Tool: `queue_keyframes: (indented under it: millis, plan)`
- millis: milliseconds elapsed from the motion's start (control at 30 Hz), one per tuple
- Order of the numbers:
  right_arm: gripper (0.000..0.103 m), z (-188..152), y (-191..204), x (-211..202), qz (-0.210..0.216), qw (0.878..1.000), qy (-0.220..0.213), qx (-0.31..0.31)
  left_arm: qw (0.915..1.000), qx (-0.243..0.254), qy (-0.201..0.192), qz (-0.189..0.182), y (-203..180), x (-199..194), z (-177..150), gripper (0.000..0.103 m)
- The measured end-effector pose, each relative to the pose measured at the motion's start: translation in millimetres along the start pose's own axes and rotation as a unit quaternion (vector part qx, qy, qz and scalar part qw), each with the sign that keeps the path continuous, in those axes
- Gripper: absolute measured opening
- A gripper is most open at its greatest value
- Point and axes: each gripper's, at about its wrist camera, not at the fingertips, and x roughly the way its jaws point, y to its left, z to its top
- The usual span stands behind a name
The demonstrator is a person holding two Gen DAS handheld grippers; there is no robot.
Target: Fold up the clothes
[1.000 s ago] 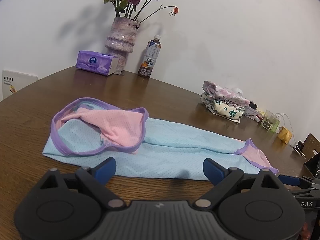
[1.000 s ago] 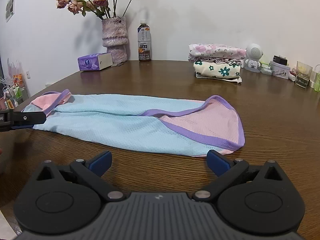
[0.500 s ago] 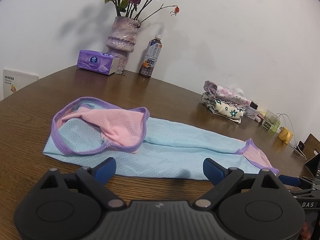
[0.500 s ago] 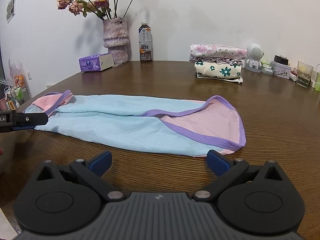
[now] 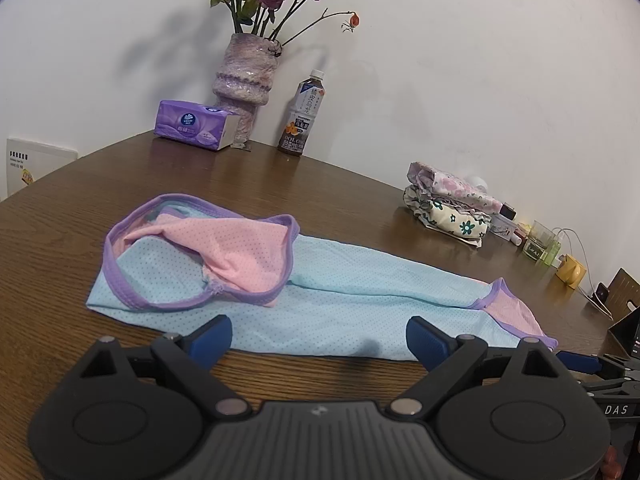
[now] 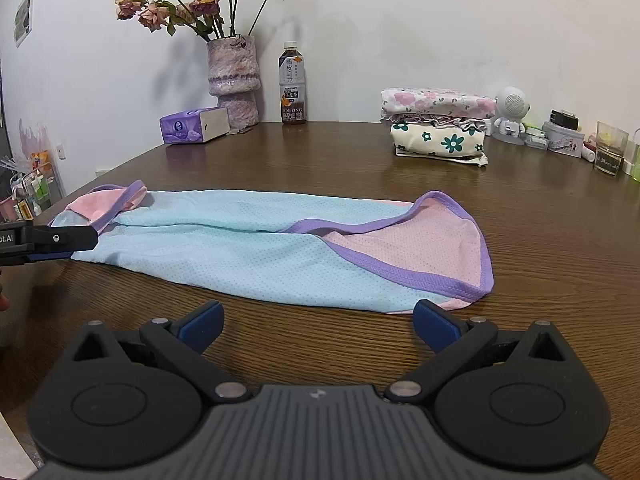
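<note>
A light blue mesh garment point(image 5: 340, 300) point(image 6: 240, 252) with pink lining and purple trim lies stretched out flat on the brown wooden table point(image 5: 60, 240) point(image 6: 560, 240). My left gripper point(image 5: 318, 338) is open just in front of its near edge, with nothing between the blue fingertips. My right gripper point(image 6: 318, 322) is open too, a little short of the garment's other long edge. In the right wrist view the left gripper point(image 6: 52, 238) shows at the far left, beside the garment's pink end. The right gripper's tip point(image 5: 580, 362) shows at the far right of the left wrist view.
A stack of folded floral clothes point(image 6: 438, 126) point(image 5: 452, 210) sits at the back. A vase of dried roses point(image 6: 234, 80) point(image 5: 246, 76), a tissue pack point(image 6: 194, 125) point(image 5: 196, 124) and a tea bottle point(image 6: 293, 84) point(image 5: 303, 114) stand by the wall. Small jars and a white speaker point(image 6: 510, 114) crowd the back right.
Both views have shifted only slightly; the grippers stay open and the garment lies as before.
</note>
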Motion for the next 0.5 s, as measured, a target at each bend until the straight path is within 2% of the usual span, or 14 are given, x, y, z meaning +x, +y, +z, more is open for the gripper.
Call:
queue_keyframes:
  millis: [500]
  plan:
    - [0.102,-0.5,0.2,-0.4,0.004,1.000,-0.001,0.000,1.0000,0.000,-0.005,0.003,-1.2,-1.0,-0.2,0.094]
